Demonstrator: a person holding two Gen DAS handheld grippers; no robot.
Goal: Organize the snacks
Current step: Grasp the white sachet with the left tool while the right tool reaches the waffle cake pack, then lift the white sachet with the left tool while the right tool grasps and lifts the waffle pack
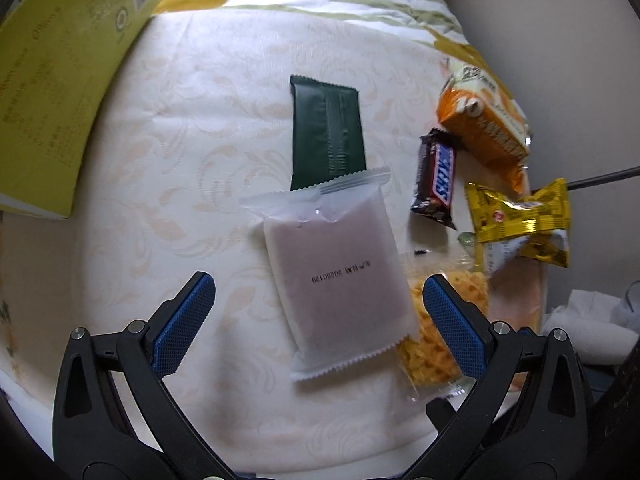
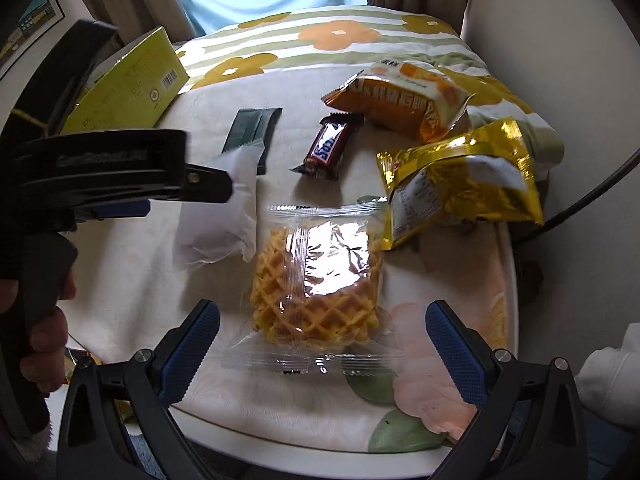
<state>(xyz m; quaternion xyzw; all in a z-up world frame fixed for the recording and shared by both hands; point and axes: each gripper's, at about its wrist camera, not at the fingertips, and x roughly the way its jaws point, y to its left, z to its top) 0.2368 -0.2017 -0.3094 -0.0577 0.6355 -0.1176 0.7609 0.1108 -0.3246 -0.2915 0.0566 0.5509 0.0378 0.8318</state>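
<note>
On the round table (image 1: 180,140) lies a frosted white pack (image 1: 340,272), its top edge over a dark green pack (image 1: 326,132). My left gripper (image 1: 320,304) hovers open over the white pack, pads apart from its sides. A clear waffle pack (image 2: 320,276) lies beside the white pack (image 2: 220,208). My right gripper (image 2: 324,312) stands wide open, its fingers either side of the waffle pack without touching it. A Snickers bar (image 2: 330,146), an orange pack (image 2: 400,100) and a gold pack (image 2: 460,180) lie further back and right. The left gripper (image 2: 188,200) reaches in from the left.
A yellow-green box (image 1: 52,92) stands at the table's back left. Flowered bedding (image 2: 340,36) lies behind the table. The table's rim (image 2: 510,280) runs close on the right, with a dark cable (image 2: 592,192) and white tissue (image 1: 592,316) beyond. A hand (image 2: 44,320) grips the left gripper's handle.
</note>
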